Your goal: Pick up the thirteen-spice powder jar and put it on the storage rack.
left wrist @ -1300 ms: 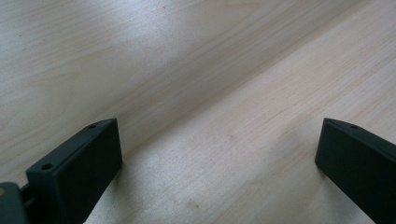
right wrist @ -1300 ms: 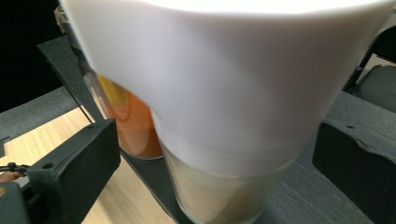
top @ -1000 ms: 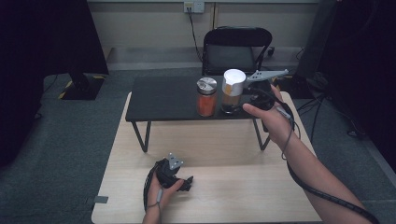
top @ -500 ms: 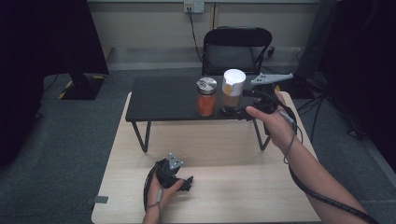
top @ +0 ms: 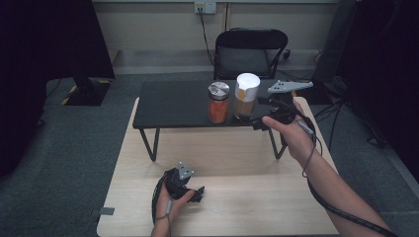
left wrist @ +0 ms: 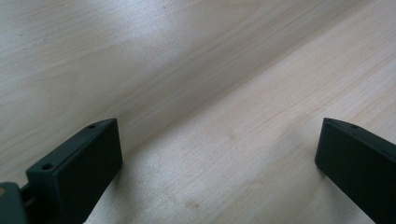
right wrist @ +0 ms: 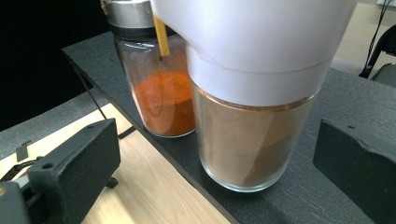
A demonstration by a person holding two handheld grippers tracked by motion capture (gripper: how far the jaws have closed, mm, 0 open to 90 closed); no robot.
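My right hand-held gripper [top: 261, 123] hangs with its jaws spread wide and nothing between them, pointed at the white-capped jar [right wrist: 252, 98], which stands straight ahead of it at the near edge of the low black surface [top: 173, 101]. Just beyond that jar, on its far side from me, stands a second jar [right wrist: 159, 88] with a metal lid and orange-red powder inside; the two are close together, and I cannot tell whether they touch. The white-capped jar looks like clear glass filled most of the way with brown powder, so I judge it fairly heavy for its size, stiff, smooth and breakable, and top-heavy under that broad white cap. I would close on the glass body below the cap, about mid-height, where the wall is straight, and squeeze firmly since glass can slip. The neighbour leaves little room for the far jaw. My left hand-held gripper [top: 196, 193] rests low on the pale wooden surface [left wrist: 224, 93], jaws spread, holding nothing.
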